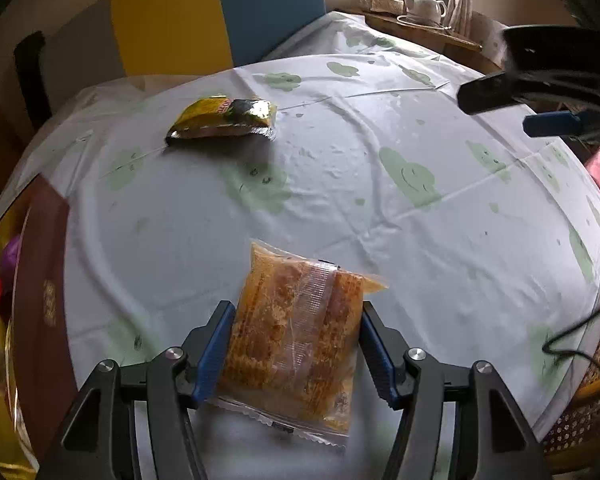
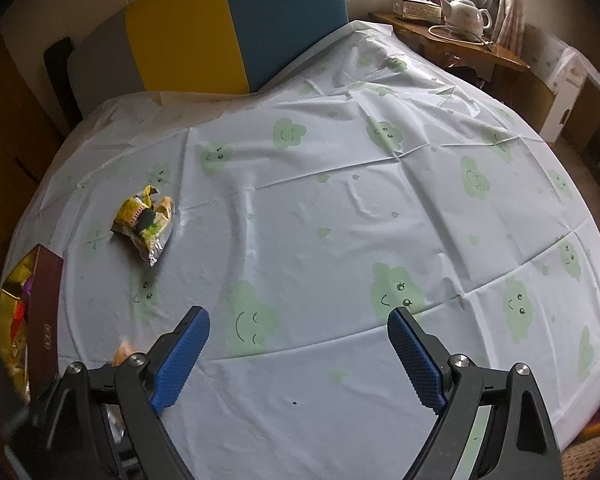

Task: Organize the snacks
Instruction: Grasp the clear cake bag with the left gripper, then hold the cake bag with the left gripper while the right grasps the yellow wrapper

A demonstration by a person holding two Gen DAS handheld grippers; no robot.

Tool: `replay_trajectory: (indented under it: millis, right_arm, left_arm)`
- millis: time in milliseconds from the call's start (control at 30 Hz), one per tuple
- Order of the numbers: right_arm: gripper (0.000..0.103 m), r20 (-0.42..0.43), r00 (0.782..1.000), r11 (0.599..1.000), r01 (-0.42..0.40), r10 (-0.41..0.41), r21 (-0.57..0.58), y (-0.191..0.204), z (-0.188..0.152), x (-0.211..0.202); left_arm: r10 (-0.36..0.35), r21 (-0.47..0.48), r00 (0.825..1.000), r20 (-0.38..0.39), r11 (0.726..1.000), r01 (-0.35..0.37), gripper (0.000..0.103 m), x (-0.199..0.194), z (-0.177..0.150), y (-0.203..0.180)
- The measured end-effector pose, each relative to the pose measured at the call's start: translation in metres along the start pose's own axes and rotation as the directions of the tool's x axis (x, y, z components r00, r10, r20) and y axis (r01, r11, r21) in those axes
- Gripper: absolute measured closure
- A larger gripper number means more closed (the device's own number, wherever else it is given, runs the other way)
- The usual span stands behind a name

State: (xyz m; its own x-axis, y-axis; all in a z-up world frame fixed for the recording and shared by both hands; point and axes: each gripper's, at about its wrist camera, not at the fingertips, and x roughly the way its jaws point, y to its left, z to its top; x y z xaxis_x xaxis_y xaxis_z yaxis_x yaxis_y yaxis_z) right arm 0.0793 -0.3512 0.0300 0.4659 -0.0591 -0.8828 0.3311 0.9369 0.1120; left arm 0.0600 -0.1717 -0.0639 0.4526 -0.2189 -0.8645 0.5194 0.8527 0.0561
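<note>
On round table w/ pale cloth (image 1: pixel 380 208) printed w/ green smiley clouds, left gripper (image 1: pixel 296 348) is clamped on a clear packet of orange-brown snack (image 1: pixel 296 344), blue pads pressing both sides; packet's lower edge sits close to the cloth. Right gripper (image 2: pixel 300 356) hovers over bare cloth, jaws spread wide, nothing between them. Yellow-black snack packet (image 2: pixel 146 226) lies on the cloth farther back toward the left. Maroon box (image 2: pixel 44 320) w/ gold lining sits at table's left edge, colourful items inside.
</note>
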Motion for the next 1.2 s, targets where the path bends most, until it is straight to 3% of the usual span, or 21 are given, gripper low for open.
replay_trajectory:
  millis: [533, 967, 1200]
  right_arm:
    - [0.012, -0.061, 0.994, 0.996, 0.085, -0.087, -0.03, -0.002, -0.005, 0.018]
    - [0.012, -0.089, 0.99, 0.993, 0.11, -0.113, -0.04, 0.0, -0.006, 0.025]
    - [0.012, -0.089, 0.99, 0.994, 0.109, -0.112, -0.03, -0.002, -0.006, 0.026]
  left_arm:
    - [-0.05, -0.009, 0.994, 0.101, 0.999, 0.052, 0.037, -0.009, -0.023, 0.01]
    - [-0.064, -0.008, 0.992, 0.105, 0.998, 0.066, 0.037, -0.011, -0.024, 0.014]
    - [-0.065, 0.001, 0.994, 0.091, 0.998, 0.065, 0.041, -0.017, -0.028, 0.018]
